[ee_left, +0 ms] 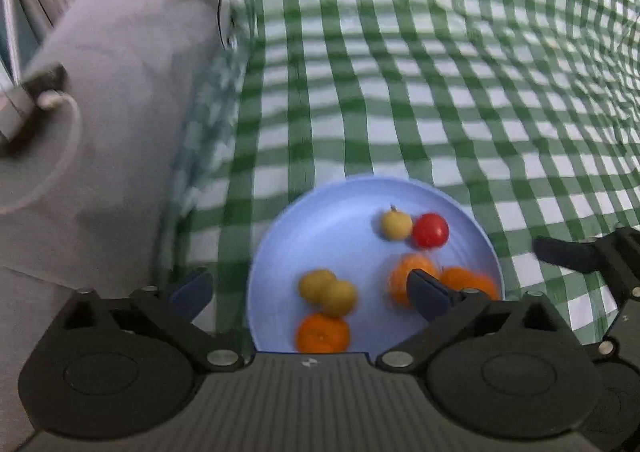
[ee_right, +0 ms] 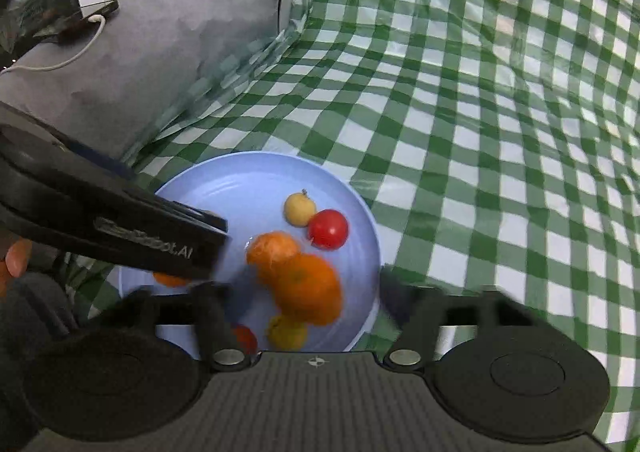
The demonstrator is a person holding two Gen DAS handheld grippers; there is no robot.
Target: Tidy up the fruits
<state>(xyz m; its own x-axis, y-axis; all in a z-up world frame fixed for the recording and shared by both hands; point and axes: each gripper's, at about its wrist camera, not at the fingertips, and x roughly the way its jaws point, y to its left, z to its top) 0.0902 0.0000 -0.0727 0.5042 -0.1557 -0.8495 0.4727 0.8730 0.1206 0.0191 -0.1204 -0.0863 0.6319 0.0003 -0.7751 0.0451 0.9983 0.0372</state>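
A light blue plate (ee_left: 320, 220) lies on the green checked cloth and holds several fruits: oranges (ee_left: 322, 333), yellow-green fruits (ee_left: 328, 290), a small yellow one (ee_left: 396, 224) and a red tomato (ee_left: 430, 230). My left gripper (ee_left: 310, 292) is open above the plate's near part, empty. The plate shows in the right wrist view (ee_right: 240, 188) with two oranges (ee_right: 304, 284), the tomato (ee_right: 328, 229) and the yellow fruit (ee_right: 299, 208). My right gripper (ee_right: 312, 292) is open above the oranges, empty. The left gripper's body (ee_right: 120, 228) crosses the plate's left side.
A grey cushioned block (ee_right: 160, 32) stands to the left of the plate, with a phone and white cable (ee_right: 86, 18) on it. The checked cloth (ee_right: 500, 132) stretches far and right. The right gripper's finger (ee_left: 572, 252) shows at the right edge of the left wrist view.
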